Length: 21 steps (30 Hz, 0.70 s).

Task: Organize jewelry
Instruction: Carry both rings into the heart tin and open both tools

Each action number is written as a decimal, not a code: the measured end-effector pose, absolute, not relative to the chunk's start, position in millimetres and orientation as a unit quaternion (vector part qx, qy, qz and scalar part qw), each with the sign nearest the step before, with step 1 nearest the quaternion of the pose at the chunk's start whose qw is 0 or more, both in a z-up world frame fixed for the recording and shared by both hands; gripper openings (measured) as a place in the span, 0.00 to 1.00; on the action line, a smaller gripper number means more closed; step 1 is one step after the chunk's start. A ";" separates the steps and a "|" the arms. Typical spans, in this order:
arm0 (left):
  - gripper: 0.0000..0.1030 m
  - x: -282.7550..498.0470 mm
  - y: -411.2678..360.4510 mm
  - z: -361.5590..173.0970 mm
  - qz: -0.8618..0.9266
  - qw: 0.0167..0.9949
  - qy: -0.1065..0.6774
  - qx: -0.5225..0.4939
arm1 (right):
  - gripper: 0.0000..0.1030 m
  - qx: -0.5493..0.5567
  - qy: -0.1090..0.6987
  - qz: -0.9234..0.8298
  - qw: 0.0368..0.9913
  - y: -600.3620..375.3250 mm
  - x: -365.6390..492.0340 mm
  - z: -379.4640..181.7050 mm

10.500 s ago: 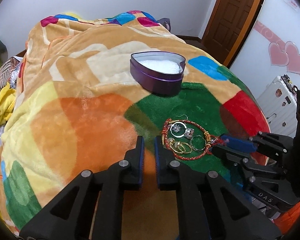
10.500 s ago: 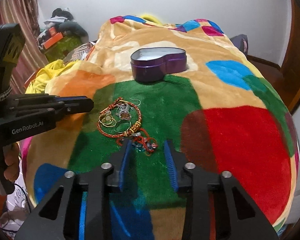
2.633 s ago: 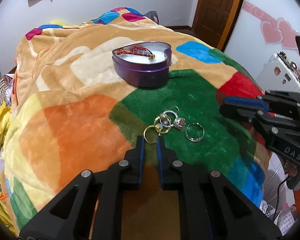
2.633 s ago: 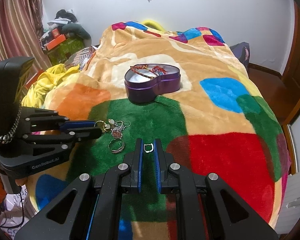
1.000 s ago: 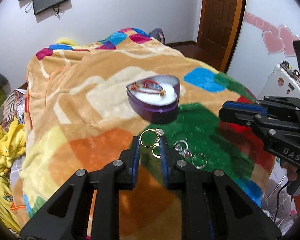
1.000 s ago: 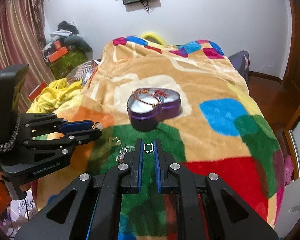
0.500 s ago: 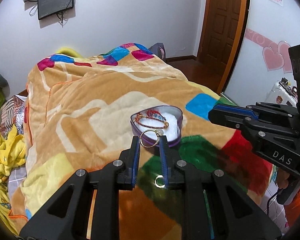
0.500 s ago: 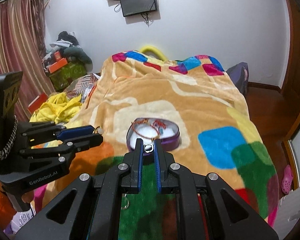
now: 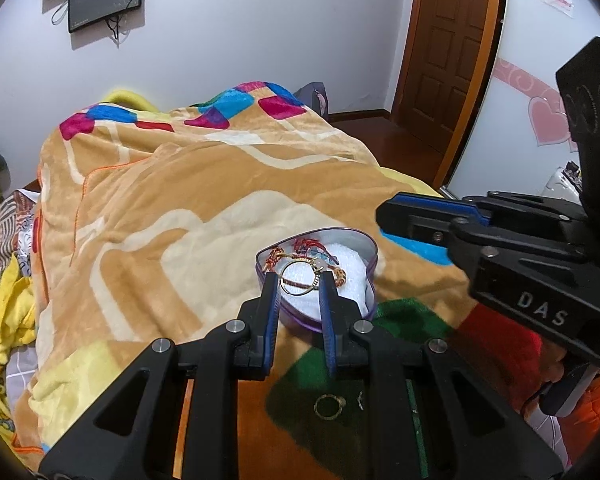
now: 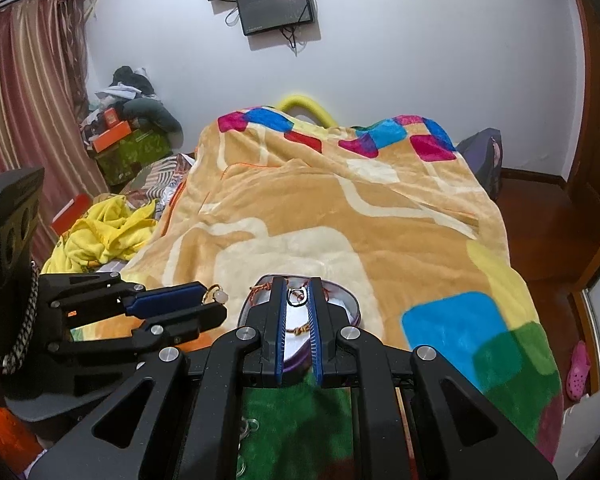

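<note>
gold hoop earring [image 9: 299, 278] gripped in left gripper [image 9: 299, 280] jaws, small ring [image 10: 296, 295] pinched in right gripper [image 10: 297, 294] jaws, both above heart tin [image 9: 370, 254]

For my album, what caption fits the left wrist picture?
Left gripper carries a gold hoop above the purple heart-shaped box holding a red bracelet.

Since a second ago, raised off the blanket [image 9: 204, 208] and carried toward twelve o'clock: left gripper [image 9: 299, 280] with gold hoop [image 9: 298, 278], right gripper [image 10: 297, 294] with small ring [image 10: 296, 295], now both over the heart-shaped tin [image 9: 364, 248], red bracelet [image 9: 300, 250] already inside.
</note>
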<state>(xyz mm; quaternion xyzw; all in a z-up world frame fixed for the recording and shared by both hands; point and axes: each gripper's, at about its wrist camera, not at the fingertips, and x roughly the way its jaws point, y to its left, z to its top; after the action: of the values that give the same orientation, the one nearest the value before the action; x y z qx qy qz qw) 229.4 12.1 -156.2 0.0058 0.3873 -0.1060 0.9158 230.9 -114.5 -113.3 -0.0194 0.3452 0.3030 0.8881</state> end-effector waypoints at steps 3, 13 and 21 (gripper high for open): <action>0.18 237.7 12.2 -159.9 -0.108 0.914 0.392 0.001 | 0.09 -0.017 0.359 0.303 0.883 -112.2 240.7 -120.3; 0.18 260.1 13.6 -174.9 -0.119 0.902 0.415 -0.013 | 0.09 -0.017 0.392 0.306 0.867 -112.8 258.7 -136.6; 0.18 260.9 12.0 -176.4 -0.122 0.901 0.417 -0.010 | 0.09 -0.022 0.410 0.308 0.858 -110.5 262.6 -143.2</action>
<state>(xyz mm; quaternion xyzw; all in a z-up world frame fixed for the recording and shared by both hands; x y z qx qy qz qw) 260.9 12.0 -176.4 -0.0100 0.4166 -0.1219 0.9008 262.6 -110.5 -143.2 -0.0220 0.4098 0.3083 0.8582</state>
